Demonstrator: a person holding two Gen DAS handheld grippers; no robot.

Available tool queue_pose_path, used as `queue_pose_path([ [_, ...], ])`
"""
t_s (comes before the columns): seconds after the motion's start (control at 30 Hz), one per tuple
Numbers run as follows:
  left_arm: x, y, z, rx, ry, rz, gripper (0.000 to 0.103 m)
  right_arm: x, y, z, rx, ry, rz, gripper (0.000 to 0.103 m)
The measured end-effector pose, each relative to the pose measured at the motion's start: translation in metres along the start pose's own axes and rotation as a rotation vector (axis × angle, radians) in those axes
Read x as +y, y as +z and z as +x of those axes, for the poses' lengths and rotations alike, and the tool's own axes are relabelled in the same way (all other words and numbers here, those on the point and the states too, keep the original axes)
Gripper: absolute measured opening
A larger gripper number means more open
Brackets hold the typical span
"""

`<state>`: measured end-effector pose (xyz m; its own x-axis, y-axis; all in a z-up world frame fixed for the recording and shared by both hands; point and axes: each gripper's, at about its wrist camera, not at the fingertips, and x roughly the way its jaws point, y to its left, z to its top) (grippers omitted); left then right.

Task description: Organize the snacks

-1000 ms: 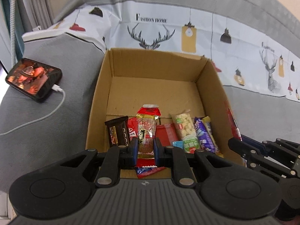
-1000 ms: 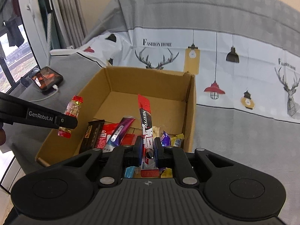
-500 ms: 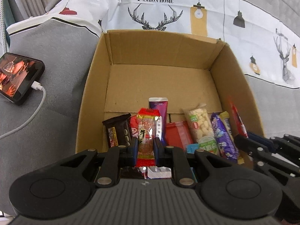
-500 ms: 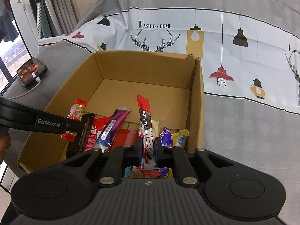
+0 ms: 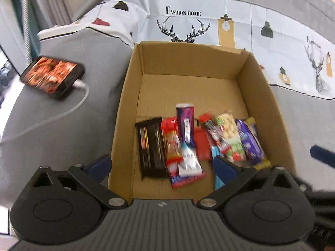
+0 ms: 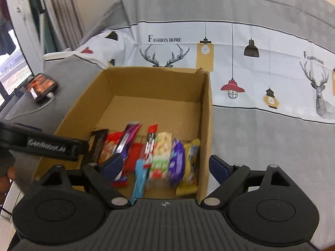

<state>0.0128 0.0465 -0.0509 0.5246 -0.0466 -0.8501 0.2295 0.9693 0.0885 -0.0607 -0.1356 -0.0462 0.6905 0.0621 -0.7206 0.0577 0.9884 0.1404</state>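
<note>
Left wrist view, jaws: our left gripper [image 5: 162,164] stands spread wide and empty, above the near edge of the cardboard box [image 5: 188,62].
Left wrist view, snacks: a row lies along the near half of the box floor; the dark chocolate bar [image 5: 150,148] sits leftmost, then a red candy pack [image 5: 171,146] with the purple sachet [image 5: 186,142] lying over it, and the peanut pack [image 5: 228,133] and purple bar [image 5: 249,142] to the right.
Left wrist view, surroundings: a phone [image 5: 52,77] on its cable lies on the grey cloth, well apart from the box.
Right wrist view, jaws: our right gripper [image 6: 166,167] is likewise released, holding nothing, astride the box's right wall.
Right wrist view, snacks: the red stick pack [image 6: 149,146] rests between the purple sachet and the peanut pack; a yellow bar [image 6: 191,163] lies against the right wall.
Step in hand: we judge both drops done and the withdrawal due.
Doing it well: we lift straight up, clear of the walls, so no wrapper is dragged.
</note>
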Motion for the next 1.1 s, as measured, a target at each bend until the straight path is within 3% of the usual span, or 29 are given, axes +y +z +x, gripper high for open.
queue_pose_path([
  [0.23, -0.005, -0.048, -0.051, -0.056, 0.005, 0.001, 0.103, 0.023, -0.046, -0.052, -0.053, -0.019, -0.037, 0.098],
  [0.5, -0.012, -0.094, -0.093, -0.121, 0.025, 0.02, 0.103, 0.023, -0.071, -0.099, -0.143, -0.07, -0.042, 0.102],
  [0.93, -0.016, -0.123, -0.126, -0.207, 0.099, 0.001, 0.103, 0.025, -0.092, -0.143, -0.233, -0.086, -0.051, 0.102],
  [1.1, -0.011, -0.124, -0.133, -0.231, 0.092, -0.022, 0.103, 0.028, -0.093, -0.148, -0.244, -0.087, -0.059, 0.102],
])
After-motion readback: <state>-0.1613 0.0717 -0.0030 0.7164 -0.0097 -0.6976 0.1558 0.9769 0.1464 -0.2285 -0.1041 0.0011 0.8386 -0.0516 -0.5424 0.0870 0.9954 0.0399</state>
